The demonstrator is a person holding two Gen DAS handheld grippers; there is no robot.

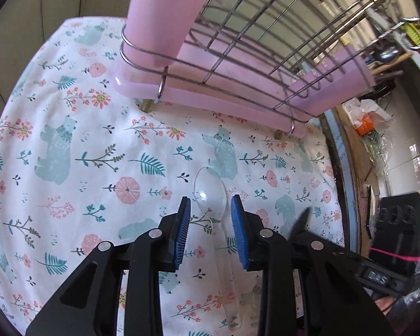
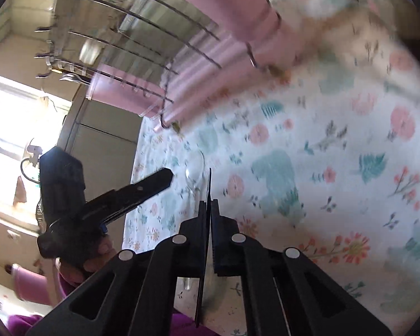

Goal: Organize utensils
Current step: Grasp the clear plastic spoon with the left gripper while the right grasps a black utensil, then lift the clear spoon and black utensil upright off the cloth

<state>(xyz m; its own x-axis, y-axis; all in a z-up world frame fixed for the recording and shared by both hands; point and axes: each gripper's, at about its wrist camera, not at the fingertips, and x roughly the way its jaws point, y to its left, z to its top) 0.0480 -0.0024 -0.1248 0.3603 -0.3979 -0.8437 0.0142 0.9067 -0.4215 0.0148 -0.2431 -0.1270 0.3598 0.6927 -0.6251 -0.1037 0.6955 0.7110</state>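
Observation:
A clear plastic spoon (image 1: 211, 196) lies on the floral tablecloth, bowl pointing away from me, handle running back under my left gripper (image 1: 211, 210). The left gripper is open, its blue pads (image 1: 183, 224) standing on either side of the spoon's neck, just above it. The spoon also shows in the right wrist view (image 2: 194, 168). My right gripper (image 2: 210, 204) is shut on a thin black flat utensil (image 2: 208, 184) held edge-on, up over the table. The left gripper shows in the right wrist view (image 2: 154, 182).
A wire dish rack (image 1: 252, 42) on a pink drip tray (image 1: 210, 95) stands at the back of the table, with a pink holder (image 1: 165, 14) at its left corner. The table edge (image 1: 338, 168) runs down the right. Clutter lies beyond.

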